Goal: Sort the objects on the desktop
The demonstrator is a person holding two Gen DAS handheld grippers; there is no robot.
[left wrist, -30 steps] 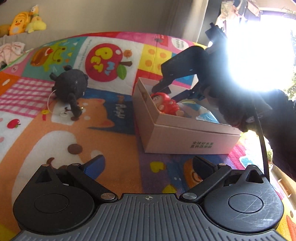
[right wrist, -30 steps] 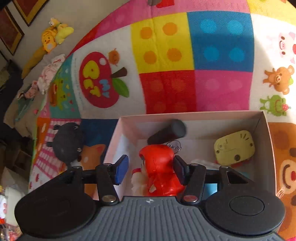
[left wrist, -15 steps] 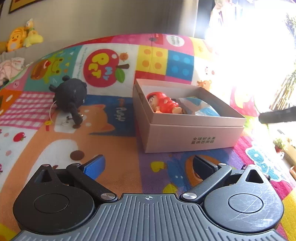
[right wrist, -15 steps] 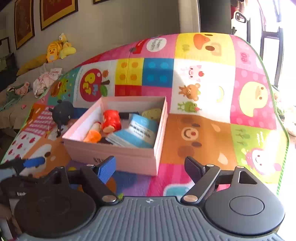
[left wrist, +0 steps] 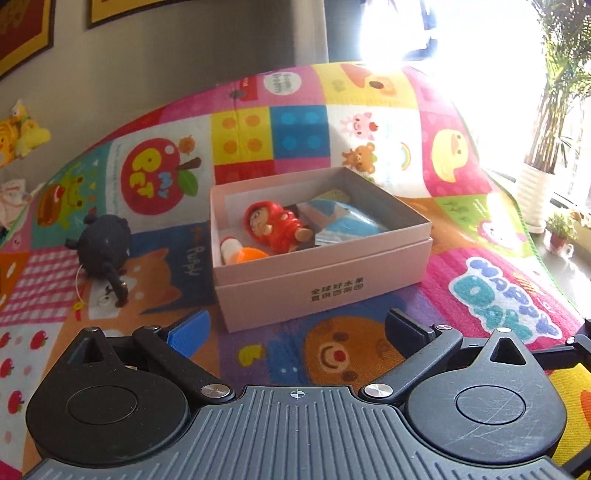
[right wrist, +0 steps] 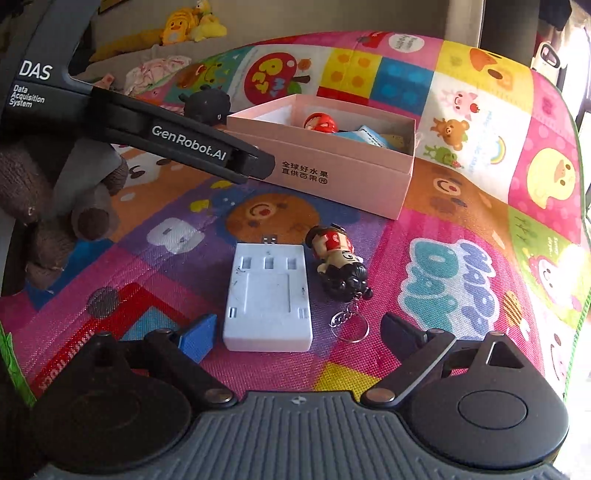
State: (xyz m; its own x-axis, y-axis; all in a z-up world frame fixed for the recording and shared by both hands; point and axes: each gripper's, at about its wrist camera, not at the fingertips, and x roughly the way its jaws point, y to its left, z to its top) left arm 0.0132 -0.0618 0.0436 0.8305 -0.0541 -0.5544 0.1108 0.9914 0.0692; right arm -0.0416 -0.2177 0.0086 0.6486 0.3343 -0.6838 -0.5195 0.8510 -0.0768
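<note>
The right gripper's [right wrist: 299, 334] fingers [right wrist: 195, 338] have just been opening and are standing wide, nothing gripped, over a white charger [right wrist: 267, 297] and a doll keychain [right wrist: 341, 267] at lower centre. The left gripper's [left wrist: 295, 328] fingers are gaping empty below the pink box [left wrist: 325, 280], mid-frame.

Blown-out window [left wrist: 443, 33] glare upper right, fisheye-curved edges, otherwise sharp

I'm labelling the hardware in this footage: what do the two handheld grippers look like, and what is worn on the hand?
Both the left gripper and the right gripper have a ribbed grey body, black linkage arms with silver pivot screws, one blue finger pad and one black. The left one's side reads "GenRobot.AI" and "DAS Data Acquisition System". A brown knitted glove is worn.
</note>
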